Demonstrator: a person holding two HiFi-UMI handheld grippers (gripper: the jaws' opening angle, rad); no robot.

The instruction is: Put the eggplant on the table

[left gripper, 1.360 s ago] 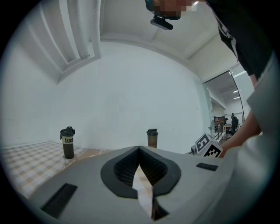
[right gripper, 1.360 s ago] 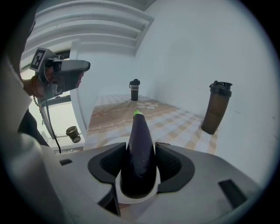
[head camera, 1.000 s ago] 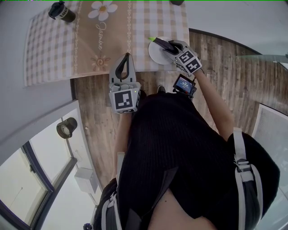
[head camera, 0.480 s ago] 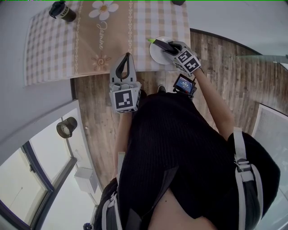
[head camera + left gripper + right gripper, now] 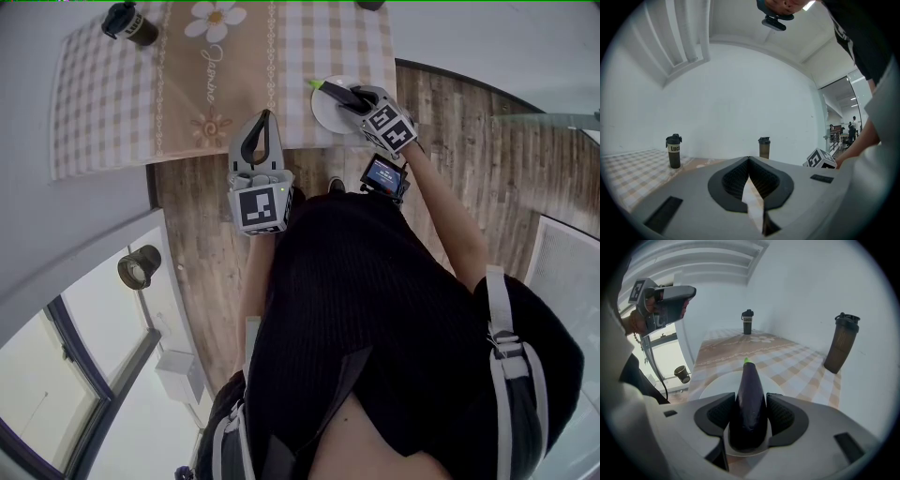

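Wears a black ribbed top [image 5: 375,300] with grey shoulder straps [image 5: 502,347]; carries grey left gripper [image 5: 266,118] and right gripper [image 5: 349,97] with black-and-white marker cubes [image 5: 260,208].

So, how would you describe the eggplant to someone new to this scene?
Find the checked tablecloth, then the white plate at its near right corner. There, between the jaws of the right hand-held gripper, is the eggplant: long, dark purple, green-tipped, unlike the upright bottles.
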